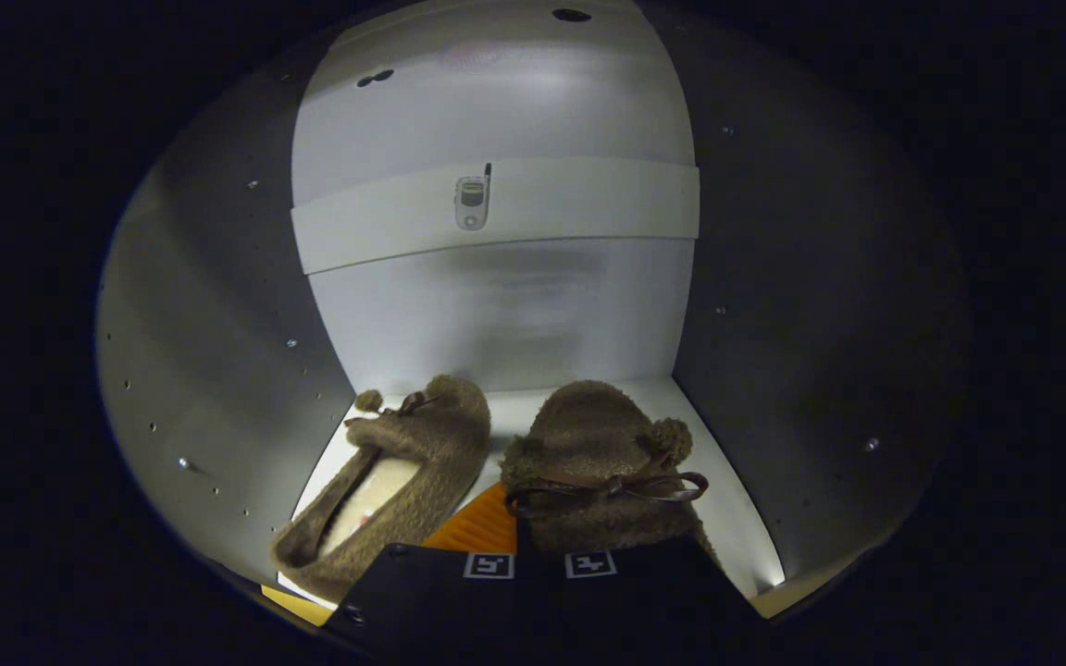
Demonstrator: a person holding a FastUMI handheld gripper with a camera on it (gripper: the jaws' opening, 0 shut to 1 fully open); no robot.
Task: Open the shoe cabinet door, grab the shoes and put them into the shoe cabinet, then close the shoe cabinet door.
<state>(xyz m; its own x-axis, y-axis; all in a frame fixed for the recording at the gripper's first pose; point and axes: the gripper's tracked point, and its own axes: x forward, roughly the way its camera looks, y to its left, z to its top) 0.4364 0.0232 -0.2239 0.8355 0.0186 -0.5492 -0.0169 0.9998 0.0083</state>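
Gripper view looks into the shoe cabinet [218, 305], whose pale side walls curve away on both sides of a lit back panel. Ahead and to the left of the fingers [539, 541], the left slipper [385, 486] lies on the cabinet floor [737, 518], a fuzzy brown shoe with a cream lining, a small pompom and a dark bow, its toe pointing toward the back panel. An orange sole [477, 529] shows between the two slippers, just ahead of the fingers. Directly ahead of the fingers and slightly to their right sits the right slipper [598, 462], also fuzzy brown, with a dark ribbon bow across it and a pompom on its right side. The fingers stand close together against the near end of this slipper; whether both press on it cannot be told. Beyond the slippers, a pale crossbar [588, 199] spans the back panel, with a small grey object [472, 202] on it.
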